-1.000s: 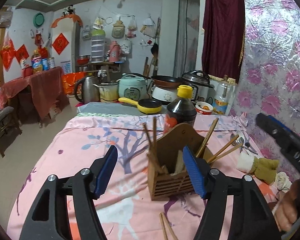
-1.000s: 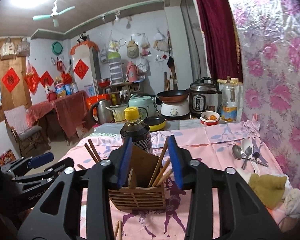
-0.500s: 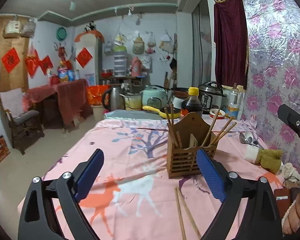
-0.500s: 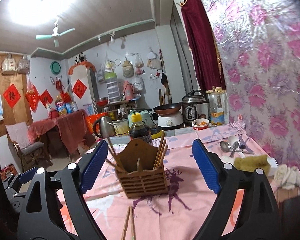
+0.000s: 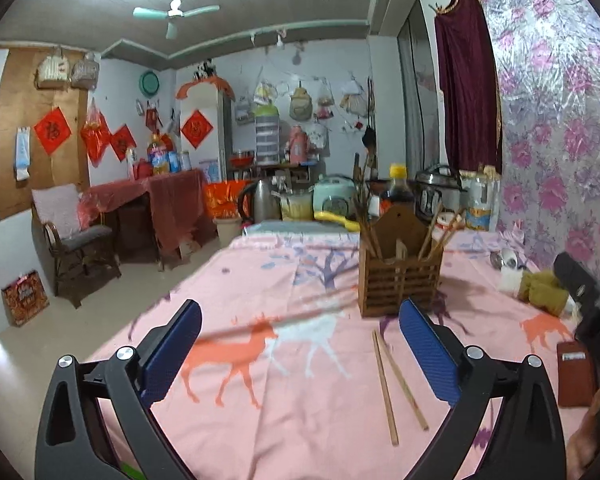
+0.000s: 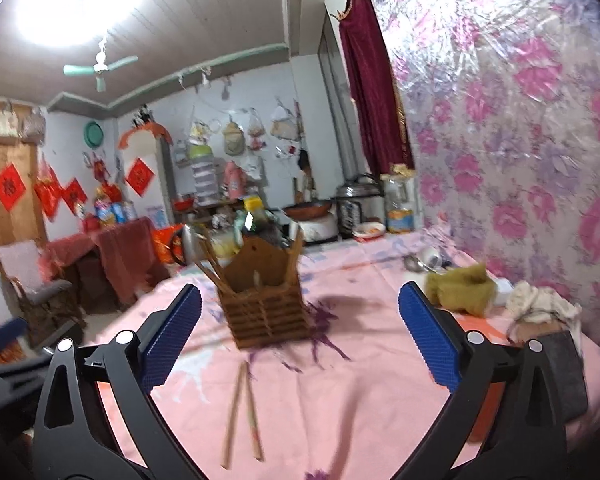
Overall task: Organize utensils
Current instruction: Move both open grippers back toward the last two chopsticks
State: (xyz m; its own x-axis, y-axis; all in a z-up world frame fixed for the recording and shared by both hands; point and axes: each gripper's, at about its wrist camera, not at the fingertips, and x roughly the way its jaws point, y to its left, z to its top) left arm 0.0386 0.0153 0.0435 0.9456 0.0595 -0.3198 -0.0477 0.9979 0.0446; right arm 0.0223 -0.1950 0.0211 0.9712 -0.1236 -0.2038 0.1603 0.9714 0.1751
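A brown wooden utensil holder (image 5: 399,276) with several chopsticks standing in it sits on the pink tablecloth (image 5: 284,360); it also shows in the right wrist view (image 6: 265,306). Two loose chopsticks (image 5: 396,386) lie on the cloth in front of it, also in the right wrist view (image 6: 242,412). My left gripper (image 5: 300,344) is open and empty, back from the holder. My right gripper (image 6: 298,336) is open and empty, above the loose chopsticks. Metal spoons (image 5: 504,260) lie at the far right by the wall.
A yellow-brown cloth (image 5: 540,286) and a white rag (image 6: 540,304) lie at the right. A dark wallet (image 5: 574,376) lies near the right edge. A soy sauce bottle (image 5: 397,190), cookers and a kettle stand behind the holder. The floral wall runs along the right.
Both grippers have pulled back and up from the holder and opened wide. The right gripper was narrow around the holder's top a second ago. The two loose chopsticks have come into fuller view.
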